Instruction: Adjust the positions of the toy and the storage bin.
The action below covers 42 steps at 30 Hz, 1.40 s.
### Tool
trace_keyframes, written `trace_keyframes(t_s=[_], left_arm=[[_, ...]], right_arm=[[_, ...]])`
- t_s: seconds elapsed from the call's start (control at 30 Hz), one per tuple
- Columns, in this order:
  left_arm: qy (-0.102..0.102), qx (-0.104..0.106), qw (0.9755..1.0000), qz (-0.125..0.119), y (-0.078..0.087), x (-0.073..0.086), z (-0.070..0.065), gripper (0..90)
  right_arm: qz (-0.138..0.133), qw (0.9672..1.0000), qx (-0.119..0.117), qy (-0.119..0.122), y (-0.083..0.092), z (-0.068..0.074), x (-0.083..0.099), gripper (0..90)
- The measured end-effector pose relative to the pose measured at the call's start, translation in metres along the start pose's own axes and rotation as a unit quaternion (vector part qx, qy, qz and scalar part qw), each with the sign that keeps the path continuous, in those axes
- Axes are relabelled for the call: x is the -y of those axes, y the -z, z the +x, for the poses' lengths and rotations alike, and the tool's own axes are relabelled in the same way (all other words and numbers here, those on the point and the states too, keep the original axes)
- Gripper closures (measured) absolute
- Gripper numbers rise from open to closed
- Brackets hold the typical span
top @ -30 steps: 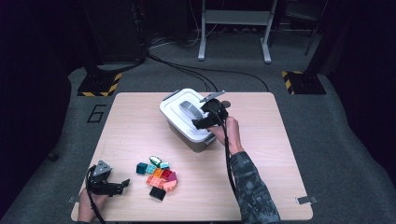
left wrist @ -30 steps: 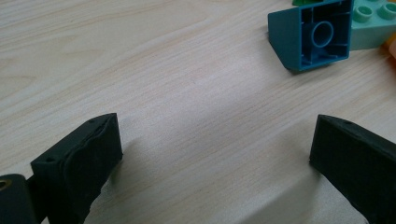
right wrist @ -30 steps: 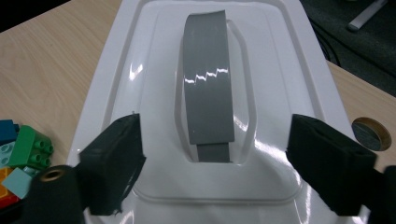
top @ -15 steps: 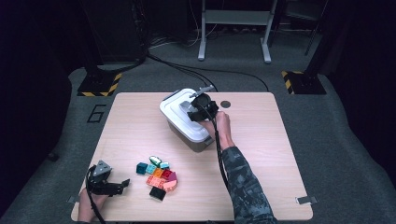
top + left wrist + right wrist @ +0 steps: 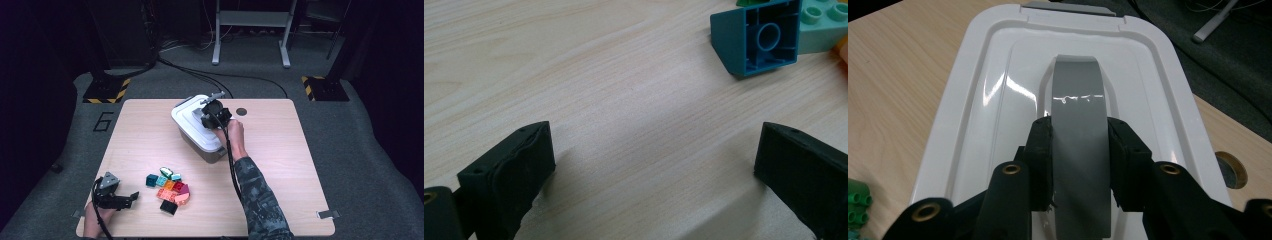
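Lid handle [image 5: 1080,145], grey, on the white box [image 5: 192,131] mid-table, is pinched by the right gripper [image 5: 1080,165], which has just closed, arm stretched forward. Left gripper [image 5: 116,197] rests spread on the wooden table [image 5: 280,165] near the bricks [image 5: 170,187]; dark floor around.

The table [image 5: 280,165] is pale wood-grain laminate, smooth and matt. The box lid [image 5: 983,95] is glossy white plastic that throws bright reflections; its grey handle [image 5: 1079,130] is smooth plastic with a softer sheen. The 2 jaws of the right gripper [image 5: 1079,165] look like matt black rubbery plastic. The teal brick [image 5: 756,37] is smooth moulded plastic.
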<state>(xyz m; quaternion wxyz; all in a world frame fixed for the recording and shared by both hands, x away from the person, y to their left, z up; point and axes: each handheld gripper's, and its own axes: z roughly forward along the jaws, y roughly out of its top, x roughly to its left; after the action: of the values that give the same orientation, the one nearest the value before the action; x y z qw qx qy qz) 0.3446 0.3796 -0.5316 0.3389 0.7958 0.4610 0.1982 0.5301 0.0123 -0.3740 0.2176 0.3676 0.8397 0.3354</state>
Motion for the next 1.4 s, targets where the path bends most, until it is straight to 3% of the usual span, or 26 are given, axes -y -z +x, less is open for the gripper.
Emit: trace_keyframes(t_s=[0.37, 0.77, 0.9, 1.07, 1.1, 1.4], left_arm=[[0.000, 0.000, 1.0000, 0.000, 0.000, 0.000, 0.000, 2.5], [-0.004, 0.001, 1.0000, 0.004, 0.001, 0.000, 0.000, 2.5], [-0.004, 0.001, 1.0000, 0.004, 0.001, 0.000, 0.001, 2.5], [0.013, 0.002, 0.9999, -0.003, 0.000, 0.000, -0.001, 2.8], [0.006, 0.002, 1.0000, 0.001, 0.000, 0.000, -0.001, 2.8], [0.006, 0.002, 1.0000, 0.001, 0.000, 0.000, -0.001, 2.8]], right_arm=[[-0.018, 0.9998, 0.010, 0.009, 0.009, 0.004, -0.004, 66.6], [-0.041, 0.9989, 0.011, 0.018, 0.031, 0.005, -0.013, 66.5], [-0.046, 0.9988, 0.015, 0.009, 0.039, 0.004, -0.014, 66.6], [-0.056, 0.9981, 0.021, 0.012, 0.049, -0.003, -0.012, 66.5], [-0.057, 0.9981, 0.023, 0.009, 0.051, -0.004, -0.011, 66.6], [-0.069, 0.9965, 0.046, -0.007, 0.073, -0.022, -0.003, 66.6]])
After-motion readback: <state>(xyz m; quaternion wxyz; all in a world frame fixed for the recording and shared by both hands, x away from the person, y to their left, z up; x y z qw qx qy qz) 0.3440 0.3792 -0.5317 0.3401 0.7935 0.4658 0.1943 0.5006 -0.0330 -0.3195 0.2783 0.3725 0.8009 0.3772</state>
